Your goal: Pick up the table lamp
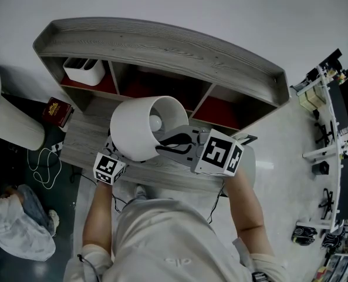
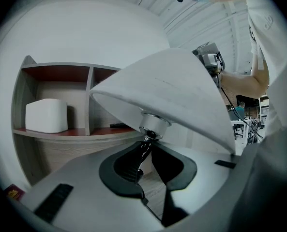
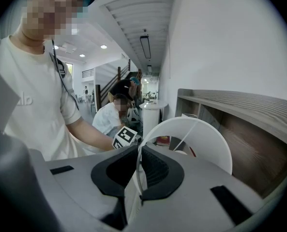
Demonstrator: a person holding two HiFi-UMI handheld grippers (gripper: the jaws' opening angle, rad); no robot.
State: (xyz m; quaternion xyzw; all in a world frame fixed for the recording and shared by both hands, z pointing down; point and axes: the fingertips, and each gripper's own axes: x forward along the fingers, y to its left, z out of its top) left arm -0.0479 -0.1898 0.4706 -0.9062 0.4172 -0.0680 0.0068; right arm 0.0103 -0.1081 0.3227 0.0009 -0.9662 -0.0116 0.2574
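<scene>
Wht lamp (image 1: pixel 137 129), gry woodgrain shelf (image 1: pixel 162 41).

Open office or lab: cluttered desks (image 1: pixel 330 117), recessed ceiling lights (image 3: pixel 103 47), a staircase (image 3: pixel 109 83)

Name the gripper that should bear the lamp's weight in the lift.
Left. The left gripper is shut on the lamp stem just under the shade, a firm part. The right gripper only pinches the shade's thin edge, which would likely flex.
</scene>
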